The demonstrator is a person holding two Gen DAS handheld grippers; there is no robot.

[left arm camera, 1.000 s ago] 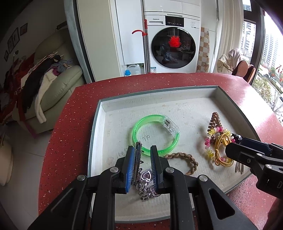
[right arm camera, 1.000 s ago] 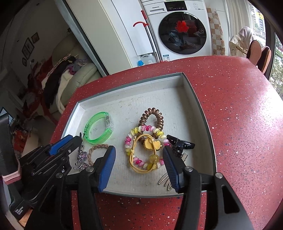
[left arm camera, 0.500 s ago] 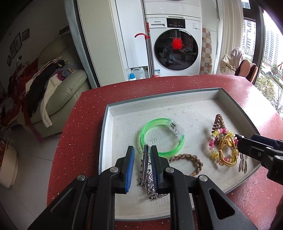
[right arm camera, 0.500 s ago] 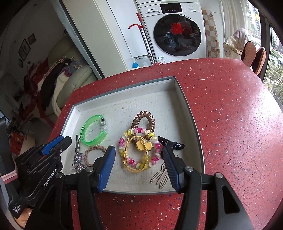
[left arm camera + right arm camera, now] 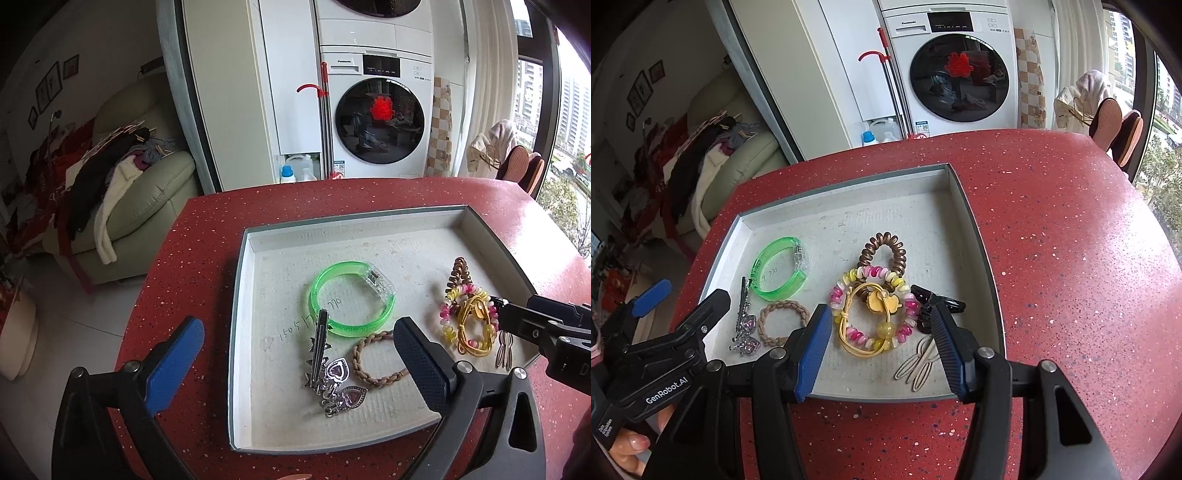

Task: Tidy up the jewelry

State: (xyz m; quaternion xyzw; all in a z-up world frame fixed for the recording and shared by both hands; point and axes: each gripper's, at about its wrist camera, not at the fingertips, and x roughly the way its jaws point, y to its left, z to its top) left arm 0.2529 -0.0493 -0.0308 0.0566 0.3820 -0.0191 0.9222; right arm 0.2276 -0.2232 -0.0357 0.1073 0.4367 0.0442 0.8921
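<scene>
The left gripper [image 5: 295,354] hangs over the near left part of the tray [image 5: 240,295], its jaws opening wide with nothing pinched; the silver clip [image 5: 319,343] with heart charms lies flat on the tray floor between its fingers, touching neither. The right gripper [image 5: 879,339] hovers over the tray's near right part, jaws partly spread and gripping nothing, with the yellow cord ring [image 5: 864,328] and the pink-and-yellow bead bracelet [image 5: 849,291] lying in the gap below. Beside its right finger lie a pale clip [image 5: 919,360] and a black clip [image 5: 923,306]. Just right of the silver clip sits a braided tan band [image 5: 373,358]. Farther in, the green bangle [image 5: 351,299] lies at the clip's tip, and a brown coil tie [image 5: 882,251] rests beyond the beads. The tray stands on a red speckled table [image 5: 1071,258]. Behind it is a washing machine [image 5: 380,122], and a sofa [image 5: 147,206] to the left.
</scene>
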